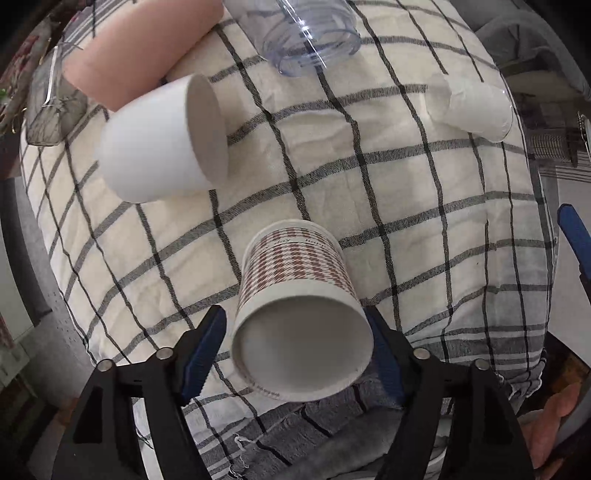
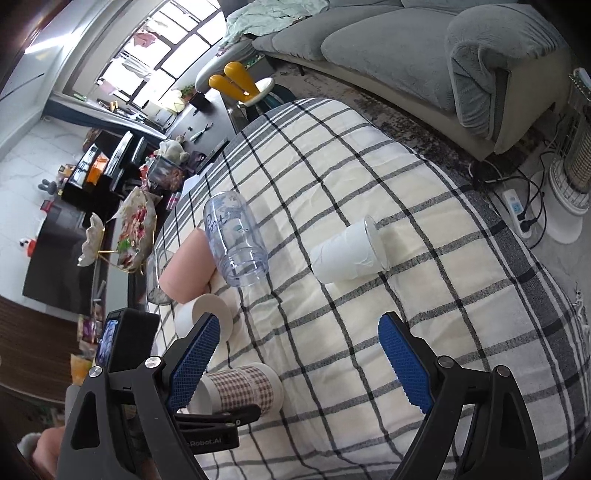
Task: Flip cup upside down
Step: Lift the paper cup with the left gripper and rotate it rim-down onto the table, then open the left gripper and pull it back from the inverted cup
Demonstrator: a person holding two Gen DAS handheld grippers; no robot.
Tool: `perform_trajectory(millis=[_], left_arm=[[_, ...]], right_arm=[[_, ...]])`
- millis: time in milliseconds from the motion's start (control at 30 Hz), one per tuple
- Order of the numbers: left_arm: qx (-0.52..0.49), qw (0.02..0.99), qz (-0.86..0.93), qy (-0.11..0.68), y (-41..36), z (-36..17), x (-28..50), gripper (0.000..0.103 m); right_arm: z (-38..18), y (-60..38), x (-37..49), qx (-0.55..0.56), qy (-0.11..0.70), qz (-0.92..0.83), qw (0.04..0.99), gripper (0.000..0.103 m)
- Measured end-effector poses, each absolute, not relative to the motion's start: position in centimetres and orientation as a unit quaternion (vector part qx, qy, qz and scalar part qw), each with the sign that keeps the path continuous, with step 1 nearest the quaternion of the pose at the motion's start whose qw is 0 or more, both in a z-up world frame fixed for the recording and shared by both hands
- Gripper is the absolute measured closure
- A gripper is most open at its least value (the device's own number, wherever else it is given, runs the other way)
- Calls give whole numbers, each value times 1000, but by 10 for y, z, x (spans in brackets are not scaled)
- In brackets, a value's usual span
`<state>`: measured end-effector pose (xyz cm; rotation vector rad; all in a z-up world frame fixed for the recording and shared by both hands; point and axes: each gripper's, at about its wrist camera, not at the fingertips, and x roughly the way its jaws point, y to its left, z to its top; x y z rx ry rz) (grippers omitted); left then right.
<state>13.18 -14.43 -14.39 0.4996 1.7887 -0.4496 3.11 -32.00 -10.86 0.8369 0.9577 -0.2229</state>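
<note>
A paper cup with a brown houndstooth pattern [image 1: 295,295] stands upside down on the checked cloth [image 1: 406,192], its hollow base toward the left wrist camera. My left gripper [image 1: 295,347] has its blue pads on both sides of the cup; the right pad touches it, the left pad stands slightly off. The cup also shows in the right wrist view [image 2: 240,387], with the left gripper's finger beside it. My right gripper [image 2: 299,362] is open and empty above the cloth.
Lying on their sides on the cloth: a white cup [image 1: 162,140], a pink cup [image 1: 136,48], a clear plastic bottle [image 1: 306,33] and a clear cup with white paper inside [image 1: 472,107]. A grey sofa [image 2: 406,48] and a heater [image 2: 572,162] stand beyond the table.
</note>
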Motion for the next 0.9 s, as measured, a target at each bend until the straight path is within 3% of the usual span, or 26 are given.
perform_trajectory(millis=[267, 667, 900], left_arm=[[159, 667, -187, 703, -106, -96, 113, 16], [51, 801, -110, 586, -19, -68, 50, 16], [42, 872, -78, 481, 5, -48, 21, 14]], right_arm=[[-89, -301, 23, 341, 440, -92, 826, 14], [-53, -236, -6, 200, 397, -64, 894, 13], [-26, -212, -26, 142, 343, -79, 925, 9]])
